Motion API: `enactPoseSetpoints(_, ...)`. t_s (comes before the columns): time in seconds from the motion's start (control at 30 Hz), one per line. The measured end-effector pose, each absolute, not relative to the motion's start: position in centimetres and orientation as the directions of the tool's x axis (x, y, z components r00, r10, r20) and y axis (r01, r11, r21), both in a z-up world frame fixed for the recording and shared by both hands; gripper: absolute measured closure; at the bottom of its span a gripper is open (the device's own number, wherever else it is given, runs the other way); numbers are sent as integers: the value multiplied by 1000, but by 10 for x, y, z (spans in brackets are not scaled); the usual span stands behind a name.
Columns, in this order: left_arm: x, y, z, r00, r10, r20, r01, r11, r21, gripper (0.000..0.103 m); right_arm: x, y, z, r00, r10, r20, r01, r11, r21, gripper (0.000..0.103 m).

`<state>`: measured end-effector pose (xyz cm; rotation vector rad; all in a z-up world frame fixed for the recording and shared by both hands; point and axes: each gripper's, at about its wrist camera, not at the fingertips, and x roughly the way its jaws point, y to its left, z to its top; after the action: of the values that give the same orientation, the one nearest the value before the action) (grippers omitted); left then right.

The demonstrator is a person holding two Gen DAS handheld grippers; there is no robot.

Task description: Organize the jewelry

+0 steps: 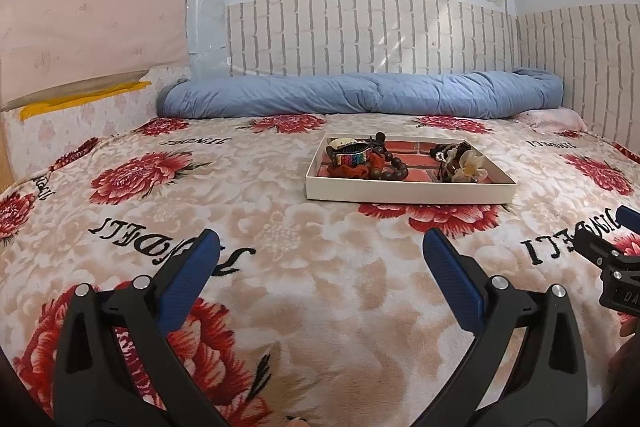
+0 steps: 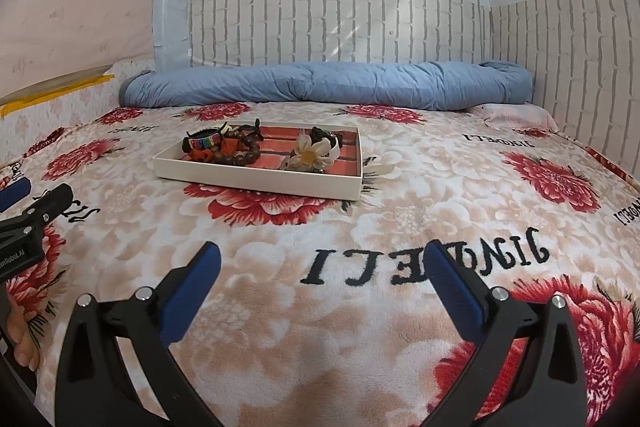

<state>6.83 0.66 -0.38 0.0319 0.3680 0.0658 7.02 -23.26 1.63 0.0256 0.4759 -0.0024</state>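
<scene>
A white shallow tray [image 1: 408, 193] [image 2: 256, 183] with a red brick-pattern floor sits on the bed. Its left part holds a brown bead bracelet [image 1: 394, 169] [image 2: 240, 157], a rainbow-striped band [image 1: 352, 159] [image 2: 205, 142] and an orange scrunchie [image 1: 356, 169]. Its right part holds a white flower hair piece [image 1: 472, 163] [image 2: 314, 151] and dark items. My left gripper [image 1: 320, 247] is open and empty, well short of the tray. My right gripper [image 2: 322, 259] is open and empty, also short of the tray; it shows at the left wrist view's right edge [image 1: 616, 239].
A floral fleece blanket [image 1: 280, 267] [image 2: 400, 227] covers the bed. A rolled blue quilt [image 1: 360, 95] [image 2: 328, 83] lies along the far brick-pattern wall. A pink pillow [image 2: 516, 117] sits at the far right. Walls close in at the back and right.
</scene>
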Motion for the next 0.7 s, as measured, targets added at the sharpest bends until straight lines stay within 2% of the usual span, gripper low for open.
enactPoseSetpoints(0.33, 65, 4, -4, 938, 60, -343, -46, 998, 47, 5, 70, -232, 16, 888, 3, -459, 8, 1000, 23, 4)
enactPoseSetpoints(0.7, 70, 9, -5, 927, 57, -371, -51, 998, 25, 5, 70, -232, 16, 889, 3, -459, 7, 1000, 20, 4)
